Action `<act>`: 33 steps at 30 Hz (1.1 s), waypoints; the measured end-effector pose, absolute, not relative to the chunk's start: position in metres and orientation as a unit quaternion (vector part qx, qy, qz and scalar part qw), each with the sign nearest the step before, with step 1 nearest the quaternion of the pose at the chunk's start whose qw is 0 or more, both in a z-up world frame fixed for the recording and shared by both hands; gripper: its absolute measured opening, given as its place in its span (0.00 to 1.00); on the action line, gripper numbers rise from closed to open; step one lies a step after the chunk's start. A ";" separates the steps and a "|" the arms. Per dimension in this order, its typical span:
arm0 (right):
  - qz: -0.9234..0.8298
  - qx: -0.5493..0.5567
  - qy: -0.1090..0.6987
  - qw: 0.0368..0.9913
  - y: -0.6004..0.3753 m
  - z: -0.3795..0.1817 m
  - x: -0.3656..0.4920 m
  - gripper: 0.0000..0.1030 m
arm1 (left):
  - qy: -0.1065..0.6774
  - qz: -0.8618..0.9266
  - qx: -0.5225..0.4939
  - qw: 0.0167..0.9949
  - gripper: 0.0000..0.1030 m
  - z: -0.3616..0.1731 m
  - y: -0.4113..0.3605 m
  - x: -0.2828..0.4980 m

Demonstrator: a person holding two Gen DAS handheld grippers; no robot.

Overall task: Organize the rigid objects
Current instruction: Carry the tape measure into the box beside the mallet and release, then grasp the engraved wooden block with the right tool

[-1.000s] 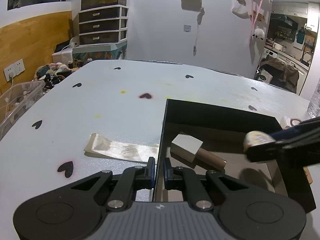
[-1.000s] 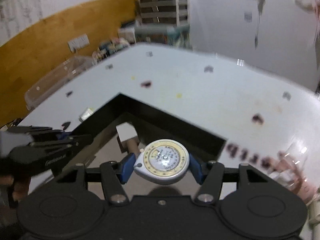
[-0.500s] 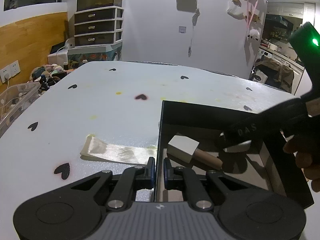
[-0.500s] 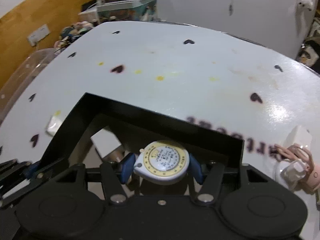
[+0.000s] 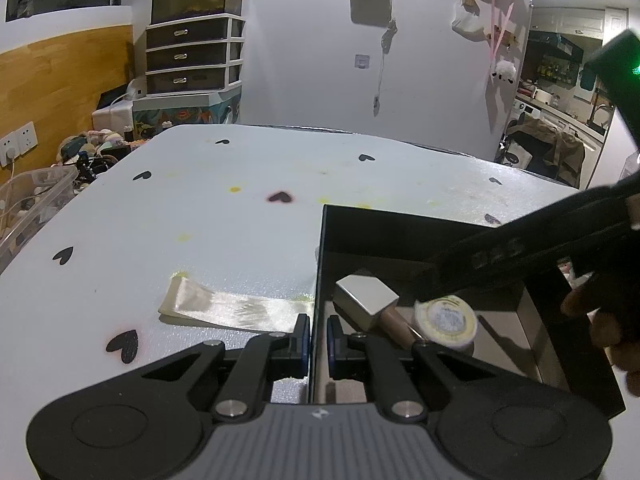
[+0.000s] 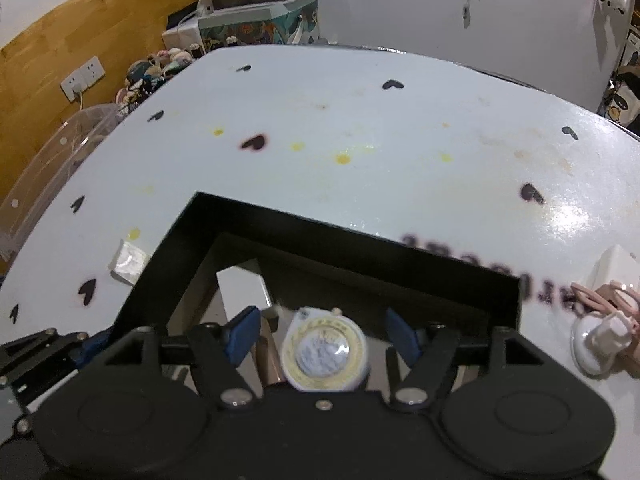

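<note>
1. Left wrist view, far left: a clear plastic bin stands beyond the edge of the white, heart-printed surface; a shiny folded ribbon strip lies flat on it, its long axis running left to right, its right end touching the black box.
2. Your left claw is pressed together on the box's near-left wall, which stands between its blue pads.
3. Inside the box lies a white-capped brown tube; its long axis runs diagonally, the cap toward the upper left, the brown body toward the lower right.
4. Just right of the tube sits the round tape measure, its yellow-ringed dial tilted up toward the camera. It is blurred, so you cannot tell whether it rests on the box floor.
5. Far right, your right claw reaches into the box from above, a hand gripping its handle.
6. Right wrist view: your right claw is spread, its jaws having just been opening; the tape measure lies between the blue pads, clear of both.
7. Only this view shows the white hook with pink hair ties on the surface right of the box.
</note>
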State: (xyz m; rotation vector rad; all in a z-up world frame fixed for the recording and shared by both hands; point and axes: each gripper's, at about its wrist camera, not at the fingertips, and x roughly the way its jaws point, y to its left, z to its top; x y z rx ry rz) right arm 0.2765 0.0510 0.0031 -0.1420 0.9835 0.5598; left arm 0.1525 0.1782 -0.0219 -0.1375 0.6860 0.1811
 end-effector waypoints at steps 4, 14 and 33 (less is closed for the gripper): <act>0.276 -0.057 0.440 0.853 0.037 0.020 0.270 0.74 | 0.336 0.090 -0.066 0.935 0.08 -0.022 0.177 0.153; 0.281 -0.026 0.389 0.877 -0.015 0.046 0.256 0.90 | 0.336 0.091 -0.066 0.935 0.08 -0.022 0.176 0.154; 0.127 0.020 0.372 0.919 -0.124 -0.012 0.228 1.00 | 0.337 0.090 -0.062 0.935 0.08 -0.021 0.177 0.154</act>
